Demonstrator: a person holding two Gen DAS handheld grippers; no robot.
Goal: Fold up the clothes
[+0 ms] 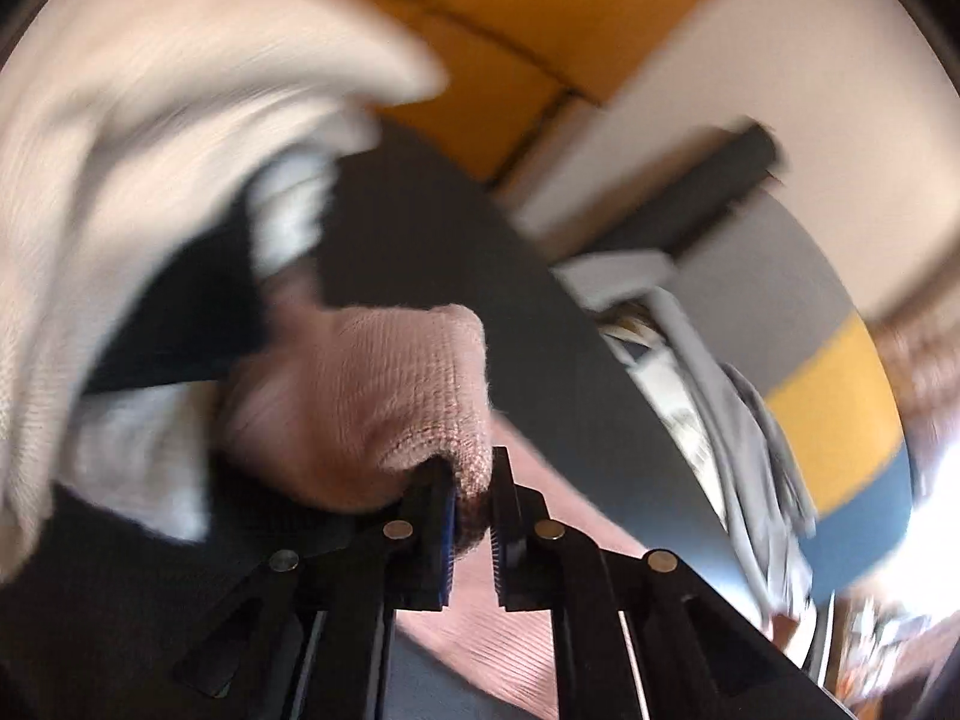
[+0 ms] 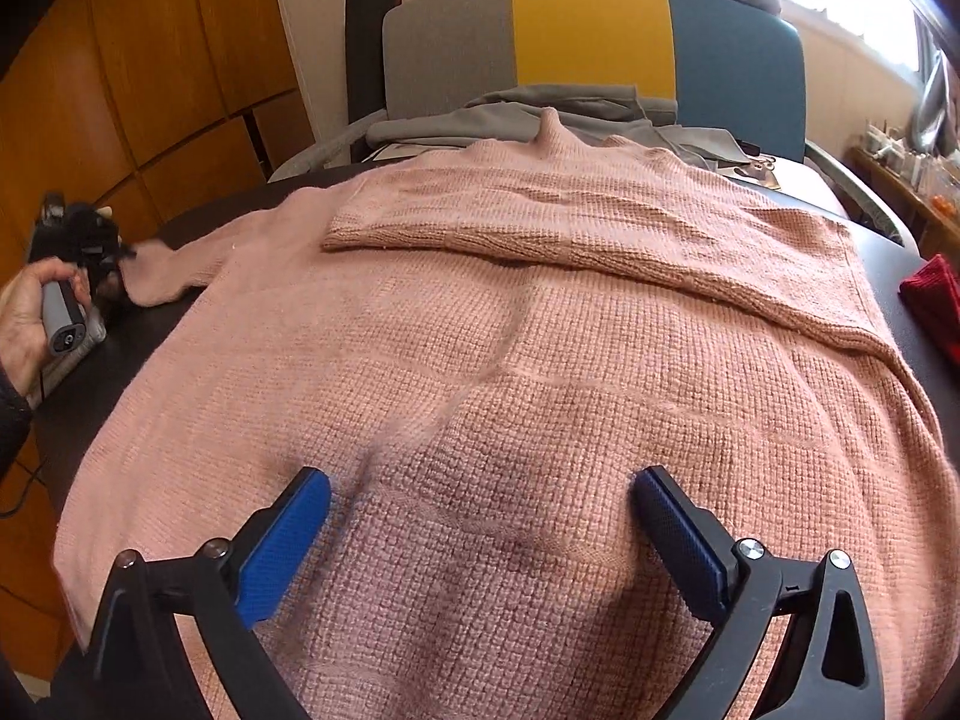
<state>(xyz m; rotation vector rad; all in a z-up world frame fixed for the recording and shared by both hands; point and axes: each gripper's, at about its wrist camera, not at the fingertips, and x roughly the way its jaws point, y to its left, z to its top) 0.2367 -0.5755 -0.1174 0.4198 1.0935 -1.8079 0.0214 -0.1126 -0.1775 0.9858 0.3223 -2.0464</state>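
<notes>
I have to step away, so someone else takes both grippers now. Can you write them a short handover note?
Left gripper: shut on the cuff of the pink sweater's left sleeve, out at the table's left edge.
Right gripper: open, jaws wide, over the sweater's lower body, nothing between them.
Sweater lies flat on the dark table; grey clothes lie beyond it by the chair, a red item at the right.
Done: right sleeve folded across the chest.
Left: fold the left sleeve in, then fold the body.
</notes>
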